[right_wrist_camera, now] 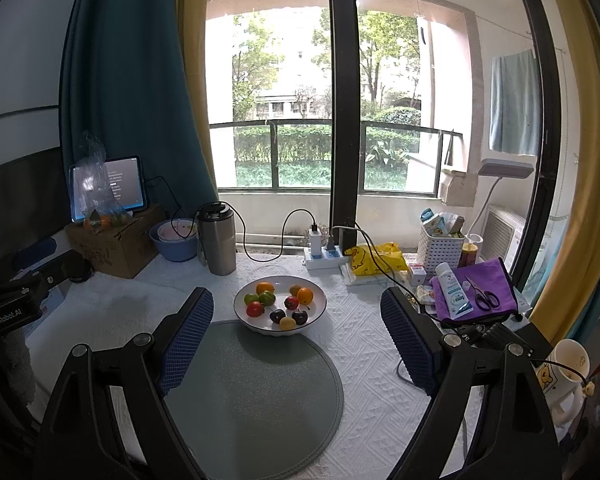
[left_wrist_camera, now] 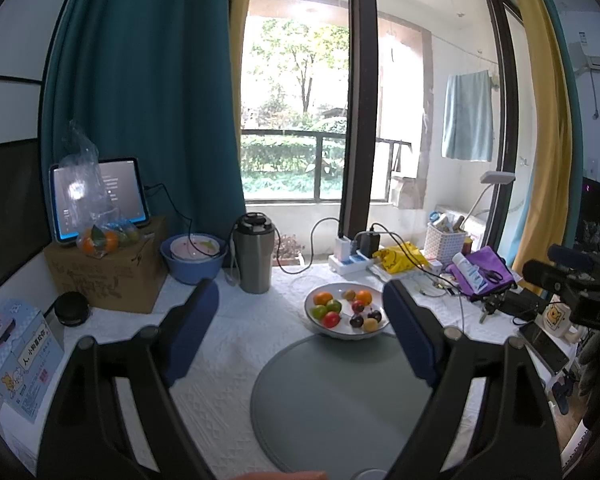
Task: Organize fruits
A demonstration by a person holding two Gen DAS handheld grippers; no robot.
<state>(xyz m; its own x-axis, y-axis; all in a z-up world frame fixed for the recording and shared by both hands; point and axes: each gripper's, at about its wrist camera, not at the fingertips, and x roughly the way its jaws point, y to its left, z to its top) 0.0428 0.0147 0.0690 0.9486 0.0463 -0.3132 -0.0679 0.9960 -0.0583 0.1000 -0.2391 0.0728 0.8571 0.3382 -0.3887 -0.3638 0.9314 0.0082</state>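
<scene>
**Holding: fruits, bowl, two hand-held grippers**

- Left gripper point(left_wrist_camera: 300, 320): fingers spread wide, nothing between the pads, held above the table. Right gripper point(right_wrist_camera: 296, 332): likewise spread and carrying nothing.
- White bowl point(right_wrist_camera: 318, 312): stands ahead of both grippers, between the lines of their fingers, its near side resting on the far edge of the round grey mat point(right_wrist_camera: 256, 392). The mat lies directly below the fingers of both and carries nothing but that edge of the bowl.
- Contents of bowl: oranges point(right_wrist_camera: 305, 295), green fruits point(right_wrist_camera: 267, 298), red fruits point(right_wrist_camera: 254, 309), dark cherries point(right_wrist_camera: 277, 315) and a small yellow fruit point(right_wrist_camera: 287, 323), lying close together in a single layer, loosely grouped by colour. Exact kinds are too small to tell.
- Second lot of fruit: a clear plastic bag point(left_wrist_camera: 100, 236) with oranges and something green inside, far ahead and to the left of the left gripper, on a cardboard box point(left_wrist_camera: 108, 276) in front of a tablet point(left_wrist_camera: 100, 196).
- Also ahead: steel tumbler point(right_wrist_camera: 217, 240), blue basin point(left_wrist_camera: 192, 260), power strip point(right_wrist_camera: 324, 258), purple cloth point(right_wrist_camera: 476, 292) to the right.

**Stage.** Judged, not seen: the scene fits either fruit already gathered into the bowl with the grippers drawn clear, or a full bowl waiting to be sorted out onto the mat. The pictures do not settle which.

**Handling.** Any grasp here calls for a narrow closure on small round pieces that roll and crowd their neighbours; cherries bruise easily.
</scene>
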